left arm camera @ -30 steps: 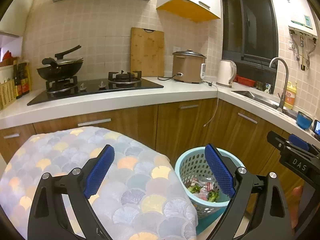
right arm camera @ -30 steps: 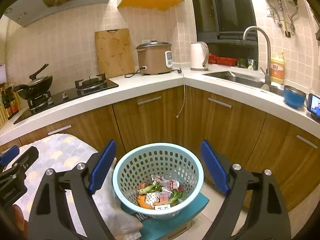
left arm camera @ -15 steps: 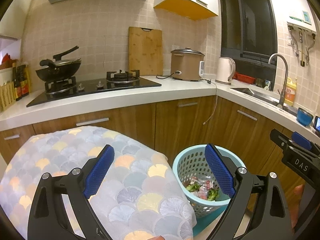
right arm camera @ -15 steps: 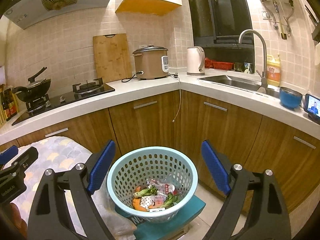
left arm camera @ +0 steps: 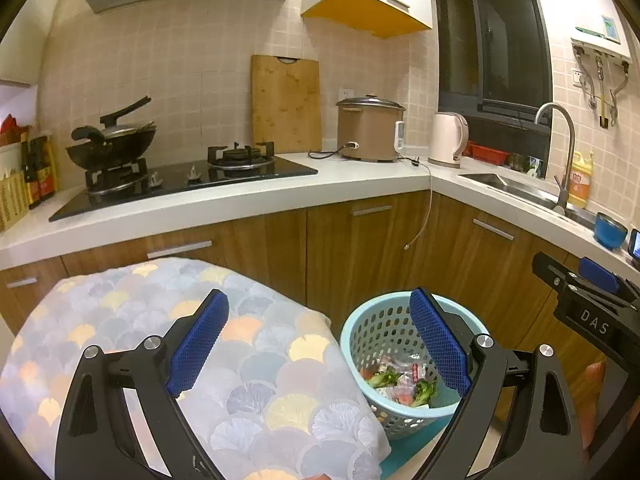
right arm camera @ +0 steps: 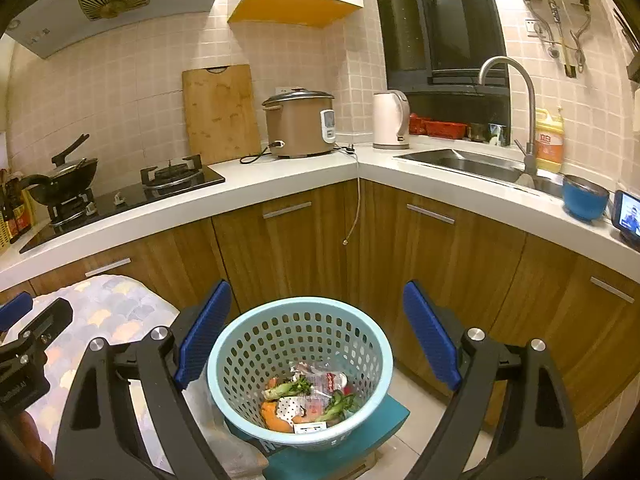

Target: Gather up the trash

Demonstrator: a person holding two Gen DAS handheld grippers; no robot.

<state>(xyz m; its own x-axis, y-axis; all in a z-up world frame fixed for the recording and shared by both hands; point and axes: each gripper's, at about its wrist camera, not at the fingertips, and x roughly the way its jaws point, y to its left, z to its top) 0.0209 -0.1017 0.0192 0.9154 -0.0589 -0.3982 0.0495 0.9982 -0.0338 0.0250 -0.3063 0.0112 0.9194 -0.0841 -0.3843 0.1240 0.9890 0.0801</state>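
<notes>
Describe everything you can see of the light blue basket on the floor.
The basket is a round, light blue tub that looks like plastic, its wall pierced with rows of holes and its smooth rim widening upward. It stands upright on a teal box in front of the wooden cabinets, beside a cloth-covered surface. In its bottom lie scraps: green vegetable pieces, something orange and crumpled wrappers. Neither gripper touches it.

A perforated pale-blue plastic basket [right arm camera: 300, 364] is holding crinkled glossy wrappers [right arm camera: 326, 380]. At nine o'clock a soft matt patterned cloth [left arm camera: 180, 352] is draping. Wood-grain cabinet doors [right arm camera: 288, 252] are showing a satin finish under a smooth white tabletop [right arm camera: 256, 196]; the brushed-metal faucet [right arm camera: 516, 92] is gleaming at two o'clock.
</notes>
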